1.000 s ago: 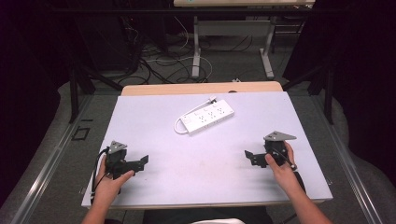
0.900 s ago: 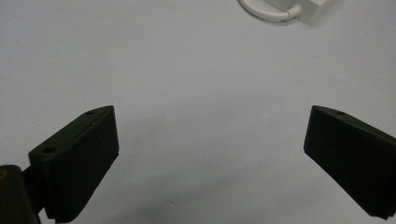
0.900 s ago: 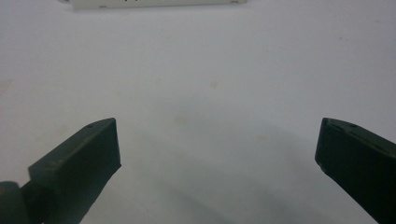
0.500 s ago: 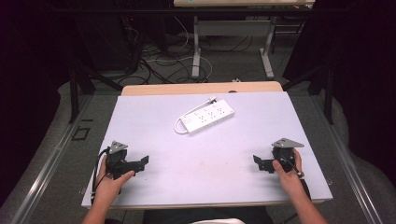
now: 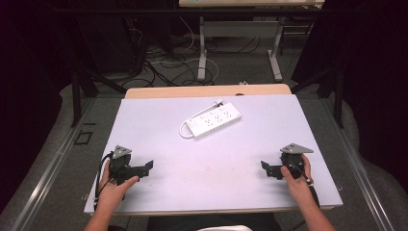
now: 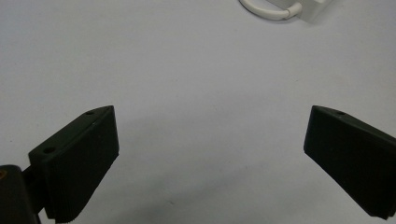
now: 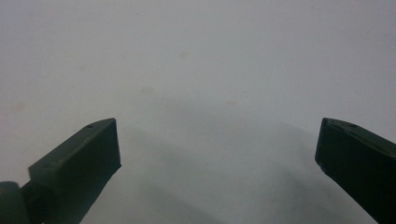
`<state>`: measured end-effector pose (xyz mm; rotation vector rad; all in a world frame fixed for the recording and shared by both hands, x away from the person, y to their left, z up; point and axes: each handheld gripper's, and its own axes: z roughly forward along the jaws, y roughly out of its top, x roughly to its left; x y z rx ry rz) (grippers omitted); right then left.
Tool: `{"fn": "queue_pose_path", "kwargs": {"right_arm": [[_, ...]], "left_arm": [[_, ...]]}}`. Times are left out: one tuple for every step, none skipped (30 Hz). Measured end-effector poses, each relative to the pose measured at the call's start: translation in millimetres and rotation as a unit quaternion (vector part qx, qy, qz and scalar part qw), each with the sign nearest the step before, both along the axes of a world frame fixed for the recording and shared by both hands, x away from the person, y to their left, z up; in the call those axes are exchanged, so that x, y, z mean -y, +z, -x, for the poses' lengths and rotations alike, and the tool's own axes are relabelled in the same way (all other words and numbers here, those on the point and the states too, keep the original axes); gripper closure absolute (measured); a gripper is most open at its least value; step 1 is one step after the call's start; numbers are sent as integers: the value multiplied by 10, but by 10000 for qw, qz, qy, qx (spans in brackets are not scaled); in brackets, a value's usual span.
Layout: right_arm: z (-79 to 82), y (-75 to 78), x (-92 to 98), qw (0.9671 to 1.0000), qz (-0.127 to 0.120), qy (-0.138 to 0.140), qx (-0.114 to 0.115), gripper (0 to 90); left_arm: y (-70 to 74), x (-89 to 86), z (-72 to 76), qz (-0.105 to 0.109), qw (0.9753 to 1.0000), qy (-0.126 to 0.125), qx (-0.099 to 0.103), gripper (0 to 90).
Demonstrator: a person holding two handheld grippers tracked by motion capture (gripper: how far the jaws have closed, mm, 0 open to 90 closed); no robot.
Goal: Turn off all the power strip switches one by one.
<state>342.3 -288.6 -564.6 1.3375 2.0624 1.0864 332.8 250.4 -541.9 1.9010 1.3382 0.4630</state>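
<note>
Pale grey laminate covers the tabletop (image 5: 211,159), whose far edge is backed by a strip of bare wood; beyond it the floor is seen in dim light, with loose cables and the legs of another table hard to make out against black curtains. The person is cut off at the bottom of the high view, so that just forearms and hands are seen.

Toward the far middle of the tabletop a white power strip (image 5: 214,120) is laid at a slant, with its short white cord looped at the near left end. In the left gripper view only one corner of the strip (image 6: 314,8) and part of the cord loop are caught at the top edge; the rest is cut off.

Near the front left corner the left claw (image 5: 146,166) is held in the left hand (image 5: 114,188), pointed toward the middle of the tabletop. Its jaws are spread wide, nothing is gripped between them, and bare tabletop is seen in the gap. Near the front right corner the right claw (image 5: 265,168) is held in the right hand (image 5: 294,178), pointed inward too. Its jaws are likewise spread wide and empty above the bare surface. Both claws are kept well apart from the power strip, and whether they rest on the tabletop cannot be told.
</note>
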Motion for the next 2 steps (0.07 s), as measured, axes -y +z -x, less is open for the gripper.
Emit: {"fn": "queue_pose_path", "kwargs": {"right_arm": [[0, -1, -1, 10000, 4, 13, 6, 0], [3, 1, -5, 10000, -8, 16, 0, 0]], "left_arm": [[-1, 0, -1, 0, 10000, -1, 0, 33], [-4, 1, -3, 0, 10000, 5, 16, 33]]}}
